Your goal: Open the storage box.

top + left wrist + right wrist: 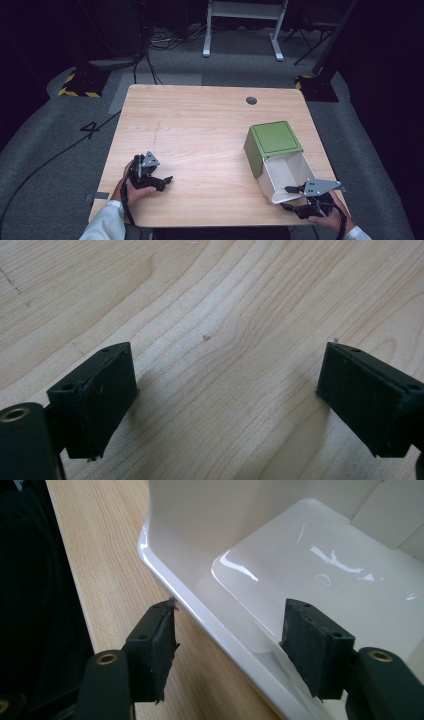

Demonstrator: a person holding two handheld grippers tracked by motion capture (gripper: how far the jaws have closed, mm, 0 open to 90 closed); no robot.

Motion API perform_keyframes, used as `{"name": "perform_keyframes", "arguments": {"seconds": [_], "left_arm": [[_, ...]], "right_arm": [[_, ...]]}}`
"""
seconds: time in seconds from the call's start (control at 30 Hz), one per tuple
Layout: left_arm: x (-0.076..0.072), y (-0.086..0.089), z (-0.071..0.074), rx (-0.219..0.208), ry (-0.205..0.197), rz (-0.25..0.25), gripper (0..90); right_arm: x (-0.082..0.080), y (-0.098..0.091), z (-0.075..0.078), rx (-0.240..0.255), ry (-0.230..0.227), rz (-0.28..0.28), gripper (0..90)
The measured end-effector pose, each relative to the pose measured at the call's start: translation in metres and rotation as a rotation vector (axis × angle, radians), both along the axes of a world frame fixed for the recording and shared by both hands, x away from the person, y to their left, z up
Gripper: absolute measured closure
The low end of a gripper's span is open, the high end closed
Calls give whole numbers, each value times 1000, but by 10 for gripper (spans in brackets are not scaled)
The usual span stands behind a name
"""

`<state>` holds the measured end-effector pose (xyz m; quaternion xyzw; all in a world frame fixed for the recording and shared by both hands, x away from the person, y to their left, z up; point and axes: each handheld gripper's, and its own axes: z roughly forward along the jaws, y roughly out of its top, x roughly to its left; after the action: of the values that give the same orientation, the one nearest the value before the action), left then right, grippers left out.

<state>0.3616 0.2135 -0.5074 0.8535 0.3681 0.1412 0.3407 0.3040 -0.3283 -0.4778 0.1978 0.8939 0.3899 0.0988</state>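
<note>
A box (pixel 275 137) with a green outside and a glossy white inside (pixel 310 575) lies on its side at the right of the wooden table (pixel 200 130), its mouth facing the near right corner. My right gripper (pixel 289 197) (pixel 230 640) is open at that mouth. Its jaws straddle the box's lower rim (pixel 210 625), one pad outside over the wood and one inside, with a wide gap between them. My left gripper (pixel 165 181) (pixel 225 390) rests low over the table at the near left, open, with only bare wood between its pads.
A round dark grommet (pixel 251 100) sits near the table's far edge. The near table edge runs just left of the right gripper's outer pad (pixel 155 650). Beyond the table are white desk legs (pixel 207 45), cables and yellow-black striped stand bases (pixel 80 90) on grey carpet.
</note>
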Motion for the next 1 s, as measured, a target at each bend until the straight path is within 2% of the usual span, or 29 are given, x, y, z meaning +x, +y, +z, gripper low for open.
{"name": "perform_keyframes", "arguments": {"seconds": [0.37,0.6,0.83,1.0], "left_arm": [[0,0,0,0,1,1,90],[0,0,0,0,1,1,90],[0,0,0,-1,1,1,90],[0,0,0,0,1,2,90]], "right_arm": [[-7,-9,12,53,-34,-29,339],[-9,-13,16,70,-55,-42,286],[-11,-20,26,106,-91,-82,257],[-12,-29,38,129,-135,-116,243]]}}
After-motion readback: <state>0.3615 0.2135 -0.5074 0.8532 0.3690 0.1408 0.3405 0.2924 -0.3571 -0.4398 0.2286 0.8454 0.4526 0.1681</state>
